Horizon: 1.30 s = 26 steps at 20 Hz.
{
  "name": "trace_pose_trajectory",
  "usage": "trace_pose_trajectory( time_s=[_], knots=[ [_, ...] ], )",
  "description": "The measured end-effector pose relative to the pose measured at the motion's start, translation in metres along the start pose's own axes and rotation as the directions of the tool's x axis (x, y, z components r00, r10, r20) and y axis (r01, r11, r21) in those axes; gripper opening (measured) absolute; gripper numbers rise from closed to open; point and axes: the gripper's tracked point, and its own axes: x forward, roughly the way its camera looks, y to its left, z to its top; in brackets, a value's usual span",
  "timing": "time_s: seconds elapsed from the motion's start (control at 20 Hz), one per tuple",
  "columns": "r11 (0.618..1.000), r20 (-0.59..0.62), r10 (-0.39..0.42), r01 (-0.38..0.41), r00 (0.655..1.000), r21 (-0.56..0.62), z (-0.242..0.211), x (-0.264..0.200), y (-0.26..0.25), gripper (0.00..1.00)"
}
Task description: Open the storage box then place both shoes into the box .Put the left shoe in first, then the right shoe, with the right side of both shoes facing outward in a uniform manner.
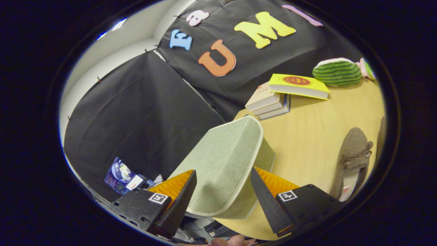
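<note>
A pale green fabric storage box (264, 160) stands at the near corner of the wooden table (314, 130). Its lid (225, 153) is tilted up, broad face toward me. My gripper (223, 172) is open. The lid's lower part spans the gap between the fingers, and the fingertips (191, 177) overlap its sides. I cannot tell whether they touch it. A grey-brown fuzzy shoe (353, 159) with a small bow lies on the table to the right of the box. A sliver of a second shoe (382, 131) shows just past it.
A stack of books (269, 102) with a yellow book (298, 85) on top sits at the far side of the table by the black cloth wall. A watermelon-shaped plush (337, 72) lies beyond it. Coloured packets (123, 176) lie low beyond the table's left edge.
</note>
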Motion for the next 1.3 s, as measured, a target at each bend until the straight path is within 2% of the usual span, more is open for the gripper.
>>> trace_pose_trajectory(
  time_s=[0.15,0.45,0.6,0.8,0.9,0.95,1.1,1.15,1.3],
  knots=[
    [0.998,-0.030,0.014,-0.012,0.999,0.068,-0.007,0.009,-0.010,1.00],
    [0.966,-0.078,0.118,-0.096,0.990,0.242,-0.013,0.023,-0.001,1.00],
    [0.954,-0.079,0.140,-0.113,0.987,0.277,-0.009,0.024,0.004,0.99],
    [0.972,-0.023,0.075,-0.068,0.997,0.224,0.013,0.011,-0.002,0.76],
    [0.972,0.020,0.043,-0.047,0.999,0.228,0.025,0.004,-0.003,0.32],
    [0.974,0.023,0.047,-0.051,0.999,0.220,0.026,0.003,0.001,0.21],
    [0.973,0.030,0.050,-0.055,0.998,0.223,0.033,-0.002,0.014,0.08],
    [0.978,0.027,0.031,-0.036,0.999,0.204,0.034,-0.003,0.015,0.06],
    [0.988,0.057,0.020,-0.029,0.998,0.149,0.048,-0.011,0.040,0.06]
  ],
)
